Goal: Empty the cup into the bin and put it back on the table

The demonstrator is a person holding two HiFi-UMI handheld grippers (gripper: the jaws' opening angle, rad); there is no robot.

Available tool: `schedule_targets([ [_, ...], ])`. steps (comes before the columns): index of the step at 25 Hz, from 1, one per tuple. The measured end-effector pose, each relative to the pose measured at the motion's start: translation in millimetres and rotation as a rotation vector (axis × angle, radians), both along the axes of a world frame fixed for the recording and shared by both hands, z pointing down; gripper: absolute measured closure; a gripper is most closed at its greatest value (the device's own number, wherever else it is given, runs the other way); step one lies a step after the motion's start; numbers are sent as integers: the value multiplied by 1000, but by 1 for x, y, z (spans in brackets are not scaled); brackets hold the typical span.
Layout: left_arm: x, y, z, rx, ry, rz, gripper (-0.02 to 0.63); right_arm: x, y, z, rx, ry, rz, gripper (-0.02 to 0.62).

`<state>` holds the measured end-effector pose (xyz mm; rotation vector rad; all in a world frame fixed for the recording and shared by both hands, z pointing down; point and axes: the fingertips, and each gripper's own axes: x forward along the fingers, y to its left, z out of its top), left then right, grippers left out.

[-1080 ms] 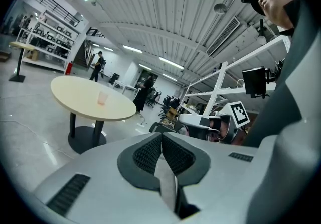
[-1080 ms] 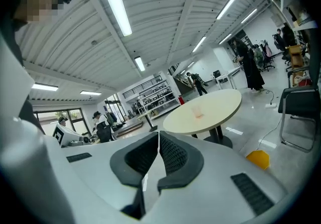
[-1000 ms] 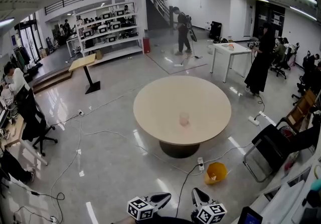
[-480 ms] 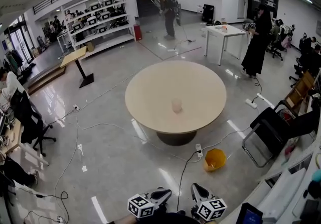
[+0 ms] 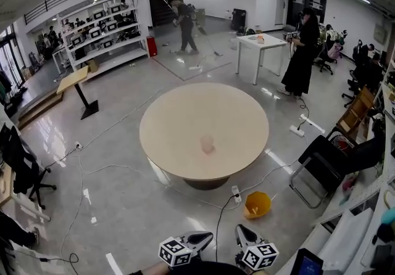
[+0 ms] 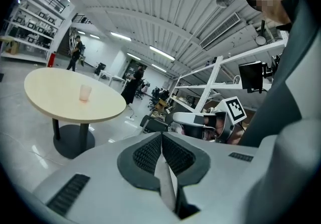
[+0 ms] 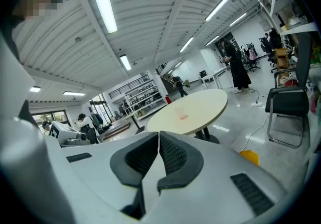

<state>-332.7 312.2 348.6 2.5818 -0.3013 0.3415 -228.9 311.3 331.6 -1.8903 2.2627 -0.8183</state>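
Table and cup shifted left in view, left tongs and right tongs low, side by side, closed, empty

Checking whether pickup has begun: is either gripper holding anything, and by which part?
Nothing: left gripper and right gripper are shut, empty; cup stands alone on the table.

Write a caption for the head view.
Left gripper and right gripper shut, far from the round table with the cup; yellow bin beside it.
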Motion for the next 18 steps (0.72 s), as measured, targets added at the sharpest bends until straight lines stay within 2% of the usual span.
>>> schedule_targets([
  [6, -11, -59, 3, -12, 20, 39, 581, -11, -55, 4, -35, 30, 44, 578],
  [12, -33, -109, 17, -60, 40, 53, 581, -15, -103, -3, -21, 101, 153, 578],
  [18, -50, -143, 31, -110, 39, 37, 581, -30, -139, 7, -71, 100, 122, 578],
])
